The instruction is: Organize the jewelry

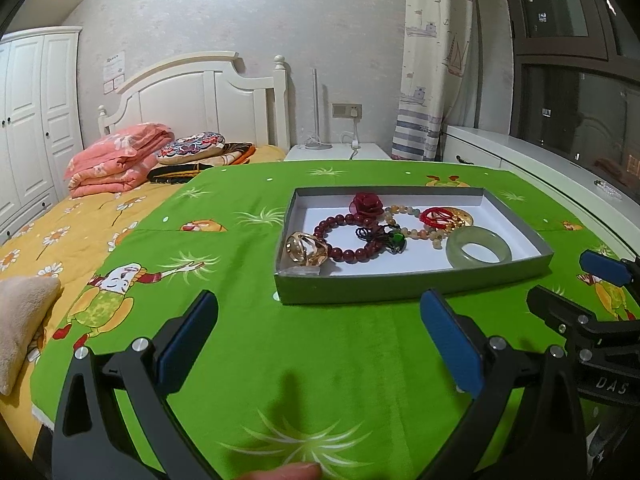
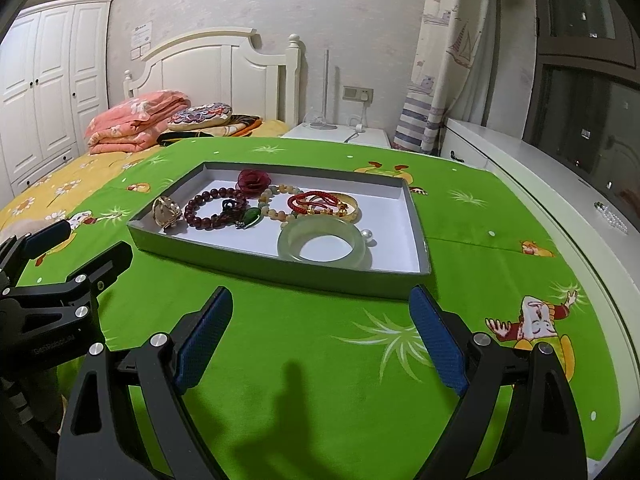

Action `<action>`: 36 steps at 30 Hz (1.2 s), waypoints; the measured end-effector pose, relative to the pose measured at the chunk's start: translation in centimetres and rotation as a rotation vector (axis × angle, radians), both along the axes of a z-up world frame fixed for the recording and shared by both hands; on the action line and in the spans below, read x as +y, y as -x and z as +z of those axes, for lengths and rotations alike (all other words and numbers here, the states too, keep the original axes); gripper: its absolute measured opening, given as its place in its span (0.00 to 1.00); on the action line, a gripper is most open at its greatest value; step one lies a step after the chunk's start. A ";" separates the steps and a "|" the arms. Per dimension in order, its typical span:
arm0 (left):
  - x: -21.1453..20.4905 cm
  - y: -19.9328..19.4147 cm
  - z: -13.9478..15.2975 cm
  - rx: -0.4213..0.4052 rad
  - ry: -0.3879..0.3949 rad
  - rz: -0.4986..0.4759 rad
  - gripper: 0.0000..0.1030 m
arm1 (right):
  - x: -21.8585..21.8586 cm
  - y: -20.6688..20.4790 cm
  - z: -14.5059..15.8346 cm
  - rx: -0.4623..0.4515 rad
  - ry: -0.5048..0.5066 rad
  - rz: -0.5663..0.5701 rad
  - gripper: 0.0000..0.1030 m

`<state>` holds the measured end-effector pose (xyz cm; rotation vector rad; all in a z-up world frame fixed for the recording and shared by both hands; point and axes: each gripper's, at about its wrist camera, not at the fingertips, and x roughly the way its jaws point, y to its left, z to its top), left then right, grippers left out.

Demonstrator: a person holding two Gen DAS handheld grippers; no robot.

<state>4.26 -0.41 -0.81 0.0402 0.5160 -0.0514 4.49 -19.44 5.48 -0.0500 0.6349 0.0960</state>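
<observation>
Bedroom setting: green cartoon-print cloth (image 1: 248, 352) spread over a bed, bearing one shallow grey tray (image 2: 280, 270). Contents, all inside the tray: jade-green bangle (image 2: 325, 242), dark red bead bracelet (image 2: 212, 204), gold ring piece (image 2: 166, 210), red fabric rose (image 2: 254, 180), red cord with gold bangle (image 2: 324, 204), pale bead strand (image 2: 280, 196), green pendant (image 2: 252, 216), pearl (image 2: 367, 234). Pieces lay clustered, some overlapping; this fitted either gathering complete or sorting outstanding. Left gripper (image 1: 318, 318) and right gripper (image 2: 320, 312) both stood spread wide, holding nothing, just short of the tray's near wall.
</observation>
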 end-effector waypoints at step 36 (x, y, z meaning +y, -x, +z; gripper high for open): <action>0.4 0.3 0.2 -0.011 -0.008 0.011 0.95 | 0.3 0.3 0.2 -0.019 -0.005 0.009 0.82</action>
